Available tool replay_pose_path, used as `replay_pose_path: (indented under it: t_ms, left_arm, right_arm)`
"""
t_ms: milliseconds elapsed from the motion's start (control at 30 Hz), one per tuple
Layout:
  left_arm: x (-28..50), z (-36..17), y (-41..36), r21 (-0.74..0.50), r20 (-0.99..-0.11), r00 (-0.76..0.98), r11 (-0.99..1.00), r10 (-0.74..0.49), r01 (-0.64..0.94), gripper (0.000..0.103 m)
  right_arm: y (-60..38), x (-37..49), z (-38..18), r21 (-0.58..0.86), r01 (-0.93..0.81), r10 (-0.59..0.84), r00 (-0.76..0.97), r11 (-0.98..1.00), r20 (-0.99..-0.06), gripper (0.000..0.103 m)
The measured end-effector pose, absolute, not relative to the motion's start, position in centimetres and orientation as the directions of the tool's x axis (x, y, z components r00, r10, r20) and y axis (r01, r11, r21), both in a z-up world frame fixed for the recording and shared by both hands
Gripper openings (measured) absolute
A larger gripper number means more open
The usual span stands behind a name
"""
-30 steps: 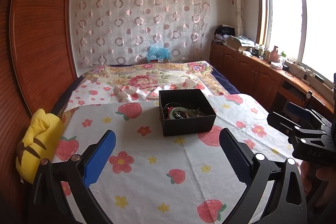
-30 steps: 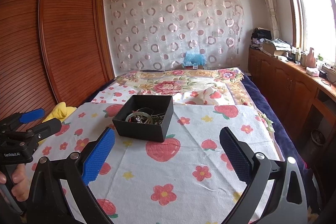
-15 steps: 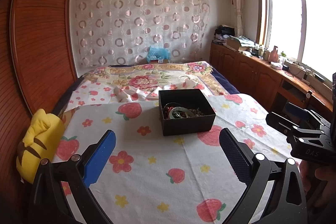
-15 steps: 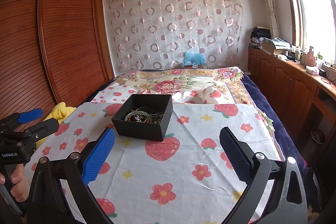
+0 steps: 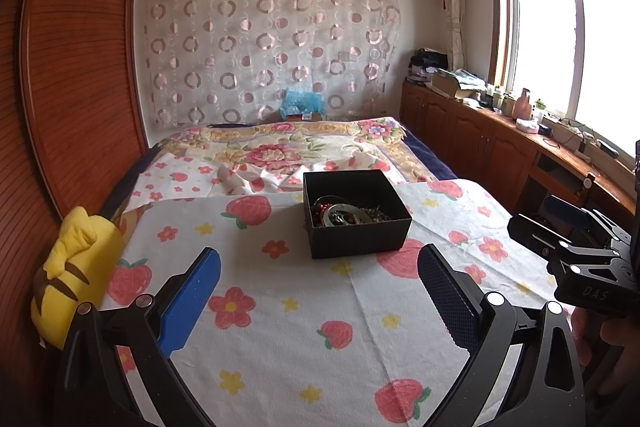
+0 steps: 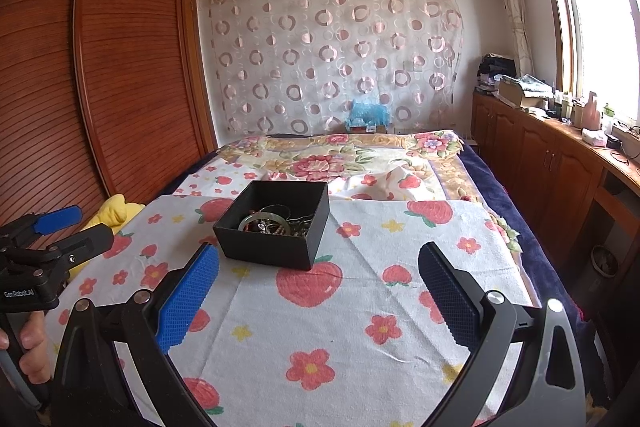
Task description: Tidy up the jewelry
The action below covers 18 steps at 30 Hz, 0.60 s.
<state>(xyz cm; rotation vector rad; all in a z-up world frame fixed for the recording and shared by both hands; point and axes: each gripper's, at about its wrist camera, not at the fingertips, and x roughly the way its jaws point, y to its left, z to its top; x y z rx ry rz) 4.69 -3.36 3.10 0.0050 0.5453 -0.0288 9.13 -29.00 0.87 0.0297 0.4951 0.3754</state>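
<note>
A black open box stands on the strawberry-print cloth on the bed. It holds a tangle of jewelry: a pale bangle, red beads and chains. The box and jewelry also show in the right wrist view. My left gripper is open and empty, a short way in front of the box. My right gripper is open and empty, in front of the box and to its right. Each gripper shows at the edge of the other's view: the right one and the left one.
A yellow plush toy lies at the bed's left edge against the wooden wardrobe. A floral quilt covers the far half of the bed. Wooden cabinets with clutter run along the right wall under the window.
Both grippers have drifted very slightly; the box sits a touch farther left in the right wrist view. Both stay open and empty.
</note>
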Motion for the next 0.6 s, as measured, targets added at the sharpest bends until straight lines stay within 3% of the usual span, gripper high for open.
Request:
replay_pose_path:
  t_ms: [600]
  left_arm:
    - [4.67,3.19,-3.51,-0.004,-0.517,0.855,1.0,-0.028,0.03,0.095]
  right_arm:
    - [-29.0,9.12,0.83,0.117,-0.344,0.357,0.814,0.932,-0.458,0.1]
